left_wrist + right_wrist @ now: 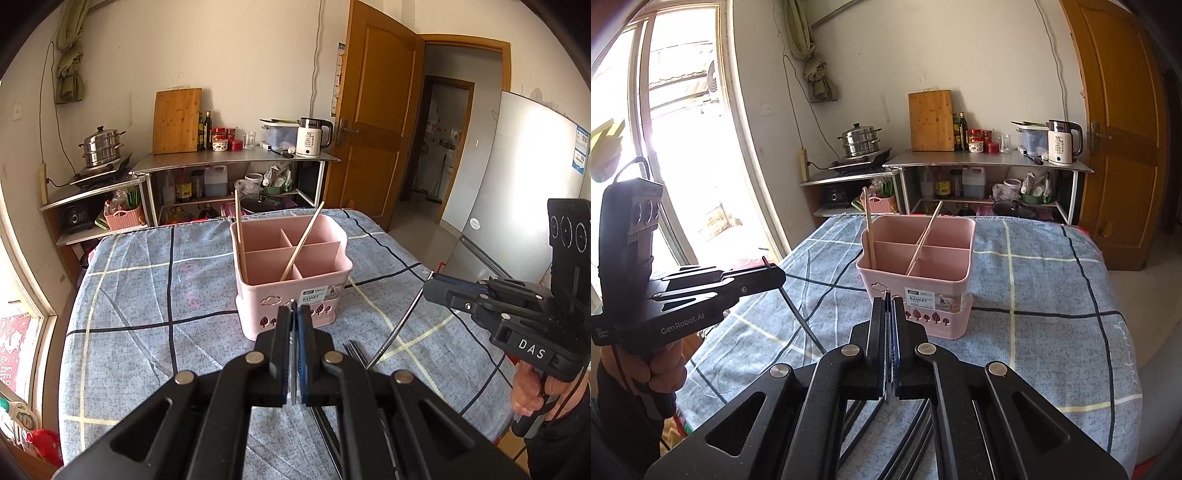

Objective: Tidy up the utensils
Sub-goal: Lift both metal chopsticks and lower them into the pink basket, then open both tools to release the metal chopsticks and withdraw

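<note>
A pink divided basket point(255, 295) point(873, 277) stands on the table with two wooden chopsticks point(304, 238) point(868, 229) leaning in its compartments. My left gripper point(294, 308) point(781, 275) is shut on a thin metal chopstick point(803, 319) that hangs slanting down toward the cloth. My right gripper point(887, 299) point(428, 286) is likewise shut on a metal chopstick point(397, 326), its lower end near the table. Both grippers hover in front of the basket, left and right of it. Several more dark metal chopsticks point(352, 352) point(919, 417) lie on the cloth under the grippers.
The table wears a blue checked cloth point(147, 288) point(1052, 295). Behind it a steel shelf point(236, 160) carries a kettle point(312, 138), a cutting board and bottles. A fridge point(517, 184) and a wooden door stand to the right, a window point(676, 147) to the left.
</note>
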`<state>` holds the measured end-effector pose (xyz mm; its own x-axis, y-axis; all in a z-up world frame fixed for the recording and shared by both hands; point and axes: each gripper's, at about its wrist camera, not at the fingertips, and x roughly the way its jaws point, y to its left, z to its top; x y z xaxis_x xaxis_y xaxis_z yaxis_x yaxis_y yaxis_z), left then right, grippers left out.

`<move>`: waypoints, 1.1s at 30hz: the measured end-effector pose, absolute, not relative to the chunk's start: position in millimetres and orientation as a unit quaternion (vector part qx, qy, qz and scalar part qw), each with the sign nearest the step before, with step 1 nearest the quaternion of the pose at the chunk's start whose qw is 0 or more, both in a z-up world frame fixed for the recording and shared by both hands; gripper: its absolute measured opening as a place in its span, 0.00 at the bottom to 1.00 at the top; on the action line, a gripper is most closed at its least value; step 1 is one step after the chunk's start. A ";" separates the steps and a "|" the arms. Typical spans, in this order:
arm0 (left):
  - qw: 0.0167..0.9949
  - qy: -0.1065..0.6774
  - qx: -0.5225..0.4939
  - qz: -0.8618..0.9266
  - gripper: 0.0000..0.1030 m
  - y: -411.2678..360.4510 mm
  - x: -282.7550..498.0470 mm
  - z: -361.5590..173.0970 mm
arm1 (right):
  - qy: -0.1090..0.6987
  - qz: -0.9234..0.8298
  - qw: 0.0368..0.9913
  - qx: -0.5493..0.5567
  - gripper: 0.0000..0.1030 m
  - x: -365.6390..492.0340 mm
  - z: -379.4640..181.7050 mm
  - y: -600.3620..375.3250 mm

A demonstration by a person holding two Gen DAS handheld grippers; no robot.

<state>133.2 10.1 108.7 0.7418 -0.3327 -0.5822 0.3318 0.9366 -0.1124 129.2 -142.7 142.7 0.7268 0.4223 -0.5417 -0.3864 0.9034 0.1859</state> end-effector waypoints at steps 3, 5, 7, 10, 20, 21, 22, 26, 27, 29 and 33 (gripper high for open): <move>0.933 0.312 -0.004 -0.180 0.04 11.0 142.0 117.8 | 0.289 0.219 0.932 0.027 0.02 133.2 153.6 -143.0; 0.933 0.309 -0.006 -0.183 0.04 11.0 148.1 126.3 | 0.280 0.218 0.935 0.022 0.02 137.1 162.4 -142.4; 0.935 0.304 -0.007 -0.184 0.04 10.9 154.9 136.0 | 0.271 0.218 0.937 0.017 0.02 141.6 171.7 -141.0; 0.937 0.296 -0.005 -0.184 0.04 8.9 163.9 150.0 | 0.261 0.217 0.940 0.014 0.02 151.2 183.6 -139.1; 0.942 0.284 -0.007 -0.177 0.04 8.7 197.7 181.0 | 0.246 0.217 0.944 0.004 0.02 191.7 210.3 -126.5; 0.942 0.284 -0.008 -0.177 0.04 9.1 200.9 182.6 | 0.245 0.217 0.945 0.005 0.02 195.9 212.5 -125.9; 0.942 0.284 -0.009 -0.177 0.04 9.6 204.2 183.9 | 0.243 0.217 0.945 0.006 0.02 200.2 214.3 -125.6; 0.944 0.283 -0.011 -0.172 0.04 11.4 218.4 188.8 | 0.234 0.216 0.948 0.009 0.02 213.4 223.5 -124.4; 0.944 0.282 -0.011 -0.171 0.04 11.7 221.6 189.2 | 0.232 0.216 0.948 0.010 0.02 216.6 225.6 -124.0; 0.945 0.281 -0.011 -0.167 0.04 12.6 228.6 189.4 | 0.227 0.214 0.950 0.013 0.02 222.6 228.4 -123.6; 0.944 0.284 -0.015 -0.165 0.04 14.2 240.5 182.5 | 0.227 0.212 0.950 0.019 0.02 233.2 225.2 -122.5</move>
<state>240.5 14.2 182.5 0.7838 -0.3208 -0.5318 0.3039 0.9449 -0.1221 233.2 -122.5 225.2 0.8069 0.4122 -0.4231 -0.3950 0.9091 0.1324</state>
